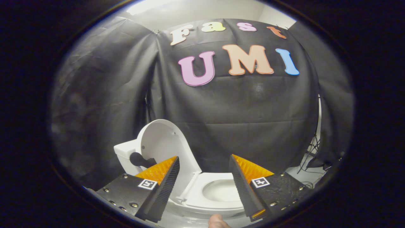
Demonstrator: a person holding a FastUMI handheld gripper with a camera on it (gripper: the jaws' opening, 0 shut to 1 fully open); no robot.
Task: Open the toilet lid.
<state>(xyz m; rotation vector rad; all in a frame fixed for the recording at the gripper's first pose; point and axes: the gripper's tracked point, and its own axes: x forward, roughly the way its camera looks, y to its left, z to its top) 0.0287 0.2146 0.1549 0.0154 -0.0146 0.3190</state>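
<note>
Gripper [204, 177] is spread wide, fingers well apart, nothing between the pads, touching nothing. Toilet [218, 202] sits below and just beyond the fingertips, its front end pointing toward the gripper. Lid [166, 148] is already up: it stands near vertical at the back of the bowl, leaning toward the tank [125, 155], inner face turned to the camera, beyond and above the left finger [164, 180]. Seat [196, 198] is down, bowl exposed between the fingers. Lid's long axis runs up-down, hinge at the bottom behind the seat. Judgement: task looks done or nearly so; if any move is left, it's a light push on the lid's inner face, forward and left of the gripper, or just backing off. A fingertip [216, 221] of the person shows at the bottom.
</note>
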